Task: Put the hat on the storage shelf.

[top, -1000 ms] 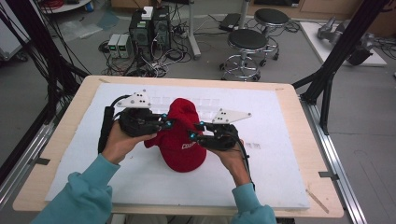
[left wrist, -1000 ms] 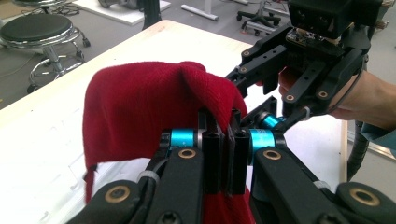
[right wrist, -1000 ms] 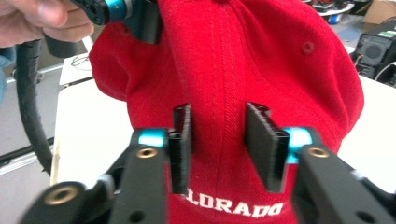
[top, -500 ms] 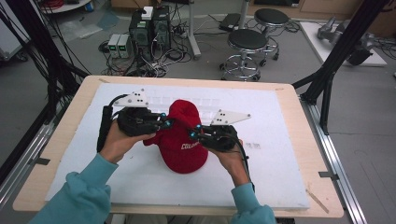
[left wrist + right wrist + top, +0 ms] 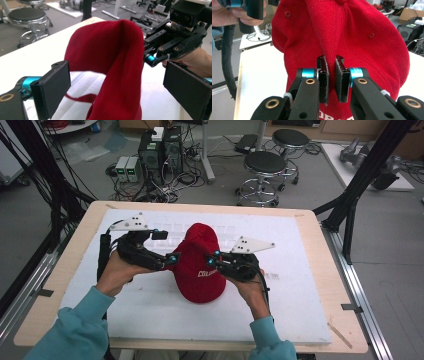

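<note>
Red cap (image 5: 200,265) mid-table on white sheet (image 5: 300,310), crown pushed up into a ridge, white lettering on the front. Right gripper (image 5: 331,72) clenched on a pinched fold of cap fabric, jaws nearly together with cloth between. Left gripper (image 5: 117,85) released, jaws spread wide either side of the raised red fold, not touching it. Seen from above: left gripper (image 5: 167,247) at cap's left side, right gripper (image 5: 214,260) at its right. Stools (image 5: 265,167) on floor beyond table.

The left gripper (image 5: 167,247) has its jaws spread wide, while the right gripper (image 5: 331,75) pinches nearly closed.
</note>
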{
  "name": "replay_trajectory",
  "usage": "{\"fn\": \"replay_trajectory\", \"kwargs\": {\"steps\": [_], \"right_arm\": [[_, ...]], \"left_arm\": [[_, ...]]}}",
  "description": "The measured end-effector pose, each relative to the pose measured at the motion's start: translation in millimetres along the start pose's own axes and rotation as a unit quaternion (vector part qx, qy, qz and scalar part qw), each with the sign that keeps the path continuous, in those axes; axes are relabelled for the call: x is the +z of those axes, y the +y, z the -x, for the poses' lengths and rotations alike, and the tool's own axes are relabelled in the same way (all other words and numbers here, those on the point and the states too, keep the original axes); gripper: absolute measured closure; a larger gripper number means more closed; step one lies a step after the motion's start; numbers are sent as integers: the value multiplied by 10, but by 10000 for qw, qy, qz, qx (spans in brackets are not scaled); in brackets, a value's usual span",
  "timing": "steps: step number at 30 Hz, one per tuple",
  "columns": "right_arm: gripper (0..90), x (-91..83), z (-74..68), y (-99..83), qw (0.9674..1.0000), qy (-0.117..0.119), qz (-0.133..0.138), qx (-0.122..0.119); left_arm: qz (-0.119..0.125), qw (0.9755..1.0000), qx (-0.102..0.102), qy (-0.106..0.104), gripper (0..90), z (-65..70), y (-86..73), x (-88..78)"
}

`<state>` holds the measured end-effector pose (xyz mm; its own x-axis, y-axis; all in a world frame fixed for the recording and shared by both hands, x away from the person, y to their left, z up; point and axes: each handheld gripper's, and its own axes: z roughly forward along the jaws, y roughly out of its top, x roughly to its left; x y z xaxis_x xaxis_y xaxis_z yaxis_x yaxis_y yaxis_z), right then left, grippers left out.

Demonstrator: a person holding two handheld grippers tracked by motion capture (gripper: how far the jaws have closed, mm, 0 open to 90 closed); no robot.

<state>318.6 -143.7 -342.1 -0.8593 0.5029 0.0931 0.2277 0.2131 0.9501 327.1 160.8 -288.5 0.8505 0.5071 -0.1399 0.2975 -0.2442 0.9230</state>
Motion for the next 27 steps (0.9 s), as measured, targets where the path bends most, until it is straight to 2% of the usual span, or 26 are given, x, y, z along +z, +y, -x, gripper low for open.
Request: {"fn": "replay_trajectory", "kwargs": {"steps": [6,8,10,13,14,18,22,27], "right_arm": [[835,-59,21,12,9999,-78,110,34],[835,-78,29,24,9999,-82,147,25],[834,-95,29,36,9997,-116,194,48],[834,-118,28,54,9995,-114,278,32],[834,-123,25,61,9995,-124,297,24],[834,-143,21,109,9990,-100,432,1],[834,-157,14,128,9987,-97,496,-7],[833,-183,8,134,9984,-105,547,-17]], "left_arm": [[-51,10000,3,-40,92,-13,-118,-118],[1,10000,59,-71,92,-7,-201,-151],[-46,9999,61,-107,92,-3,-284,-173],[-114,9998,-12,-134,92,-15,-398,-185],[-172,9997,-69,-184,94,-18,-454,-180],[-330,9988,-85,-347,155,-1,-576,-135],[-358,9982,-126,-474,156,3,-687,-75],[-357,9978,-213,-513,165,5,-791,-9]]}}
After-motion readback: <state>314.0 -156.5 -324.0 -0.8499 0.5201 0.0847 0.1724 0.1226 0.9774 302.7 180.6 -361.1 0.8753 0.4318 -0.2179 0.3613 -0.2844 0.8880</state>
